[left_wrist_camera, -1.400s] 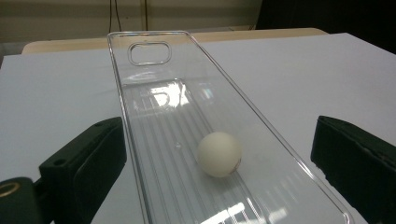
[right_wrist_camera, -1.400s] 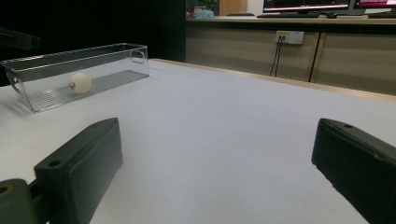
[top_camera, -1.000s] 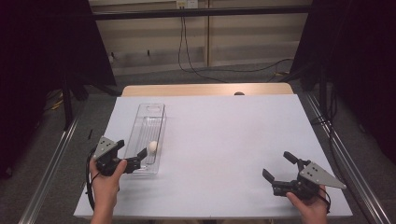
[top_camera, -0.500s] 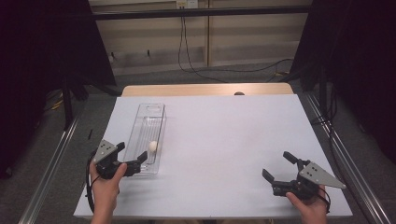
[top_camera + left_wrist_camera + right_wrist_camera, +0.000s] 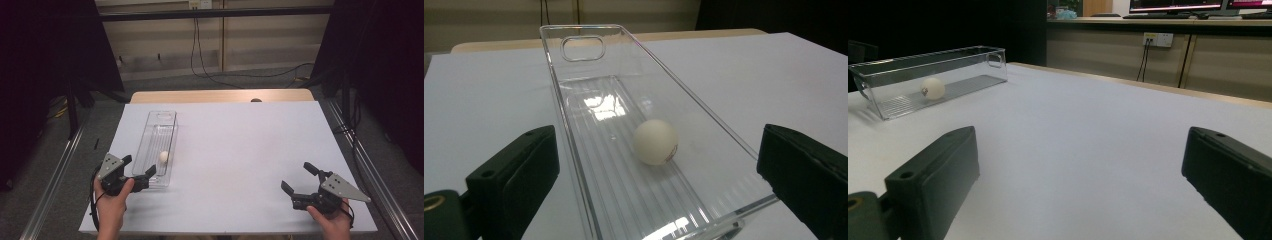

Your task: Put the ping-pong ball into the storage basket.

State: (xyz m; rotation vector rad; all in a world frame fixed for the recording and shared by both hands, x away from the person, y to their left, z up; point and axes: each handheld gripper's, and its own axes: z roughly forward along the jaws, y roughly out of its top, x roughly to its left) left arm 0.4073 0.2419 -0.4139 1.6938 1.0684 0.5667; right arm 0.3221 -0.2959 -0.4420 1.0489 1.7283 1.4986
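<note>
Left gripper view: your left gripper (image 5: 659, 200) gapes wide astride the clear tray (image 5: 574, 115), holding nothing; ball (image 5: 655, 142) inside. Your right gripper (image 5: 299, 181), well apart from the tray, is likewise wide and empty.

— Where are the left tongs (image 5: 139, 171)?
— Held low by the left hand (image 5: 111, 200) at the near end of the clear tray (image 5: 159, 131), jaws spread wide, one on either side of it.
— And the right tongs (image 5: 296, 179)?
— Far to the tray's right, jaws wide apart, gripped by the right hand (image 5: 330, 220).
</note>
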